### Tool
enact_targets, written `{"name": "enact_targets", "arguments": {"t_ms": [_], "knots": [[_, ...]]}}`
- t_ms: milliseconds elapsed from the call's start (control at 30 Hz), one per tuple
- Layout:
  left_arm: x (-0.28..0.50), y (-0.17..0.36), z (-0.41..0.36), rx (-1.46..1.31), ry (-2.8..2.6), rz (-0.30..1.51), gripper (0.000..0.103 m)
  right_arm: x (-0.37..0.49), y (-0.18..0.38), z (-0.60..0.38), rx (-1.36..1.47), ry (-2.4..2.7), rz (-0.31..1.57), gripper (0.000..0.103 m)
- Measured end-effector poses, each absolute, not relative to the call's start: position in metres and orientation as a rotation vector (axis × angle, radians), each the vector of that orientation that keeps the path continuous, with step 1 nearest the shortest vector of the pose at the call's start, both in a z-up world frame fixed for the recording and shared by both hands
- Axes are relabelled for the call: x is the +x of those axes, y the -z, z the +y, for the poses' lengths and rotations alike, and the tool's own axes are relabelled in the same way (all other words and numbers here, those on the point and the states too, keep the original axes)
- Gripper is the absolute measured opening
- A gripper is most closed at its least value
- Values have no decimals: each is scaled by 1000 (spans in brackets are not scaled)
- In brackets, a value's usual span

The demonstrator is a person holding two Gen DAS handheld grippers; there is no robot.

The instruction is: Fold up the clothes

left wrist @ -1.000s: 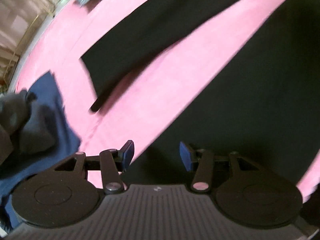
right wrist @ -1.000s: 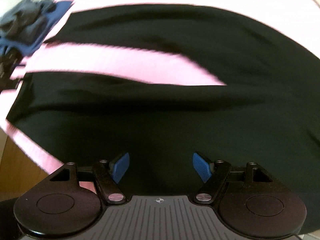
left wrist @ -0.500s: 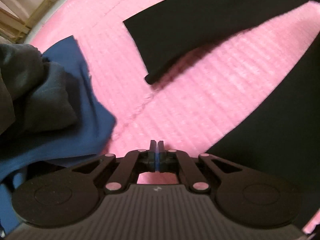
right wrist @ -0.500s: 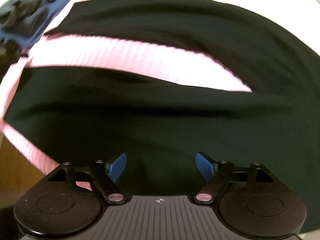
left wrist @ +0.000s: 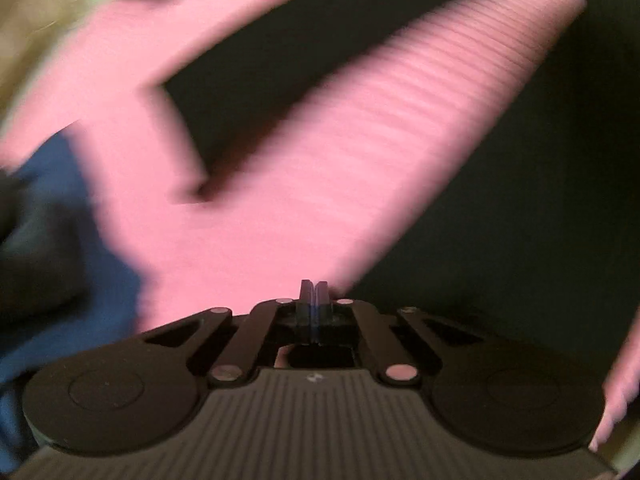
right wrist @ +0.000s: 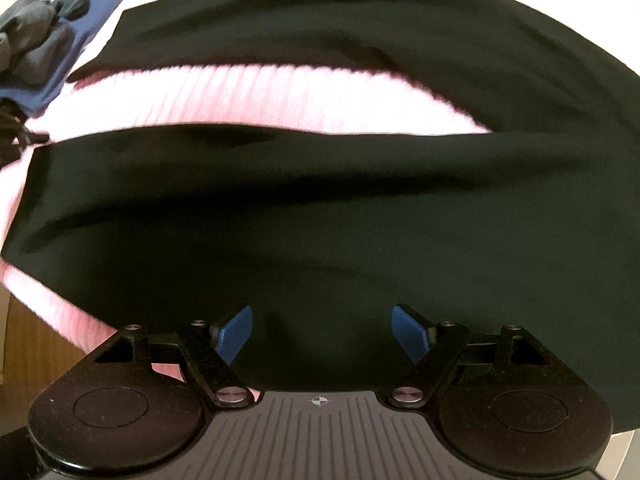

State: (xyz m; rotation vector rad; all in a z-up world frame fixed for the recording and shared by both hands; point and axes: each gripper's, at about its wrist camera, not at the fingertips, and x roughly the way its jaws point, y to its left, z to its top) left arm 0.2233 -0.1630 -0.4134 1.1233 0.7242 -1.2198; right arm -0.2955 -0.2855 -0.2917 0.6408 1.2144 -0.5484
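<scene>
Since a second ago my left gripper pinched together at the black shirt's edge, while my spread right gripper hovers over its long sideways body.

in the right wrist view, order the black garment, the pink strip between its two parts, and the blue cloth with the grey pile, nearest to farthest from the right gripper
1. Black garment: directly under and ahead of the open right gripper.
2. Pink strip: farther ahead, across the middle, between the garment's two parts.
3. Blue cloth with the grey pile: far upper left corner.
</scene>
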Motion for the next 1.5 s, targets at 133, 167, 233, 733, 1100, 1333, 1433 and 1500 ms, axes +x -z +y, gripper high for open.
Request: {"name": "enact_targets", "arguments": {"t_ms": [133, 167, 233, 733, 1100, 1333, 1433, 1500], "knots": [[253, 407, -159, 1063, 1160, 789, 0, -293, 295, -291, 649, 570, 1198, 80], [251, 406, -156, 1063, 1187, 805, 0, -291, 297, -292, 649, 569, 1195, 80], [238, 410, -150, 1084, 1271, 856, 32, -288, 300, -292, 648, 565, 1190, 80], [258, 423, -160, 1047, 1144, 894, 0, -299, 320, -299, 631, 642, 1180, 80], [160, 390, -82, 1234, 1261, 681, 33, -376, 316, -269, 723, 848, 1217, 97], [63, 438, -22, 1597, 1470, 375, 53, -348, 326, -244, 607, 708, 1261, 97], [65, 450, -28, 1616, 1366, 373, 12, -351, 326, -243, 608, 693, 1258, 97], [67, 445, -31, 1600, 1319, 406, 4, -357, 325, -246, 599, 698, 1262, 97]]}}
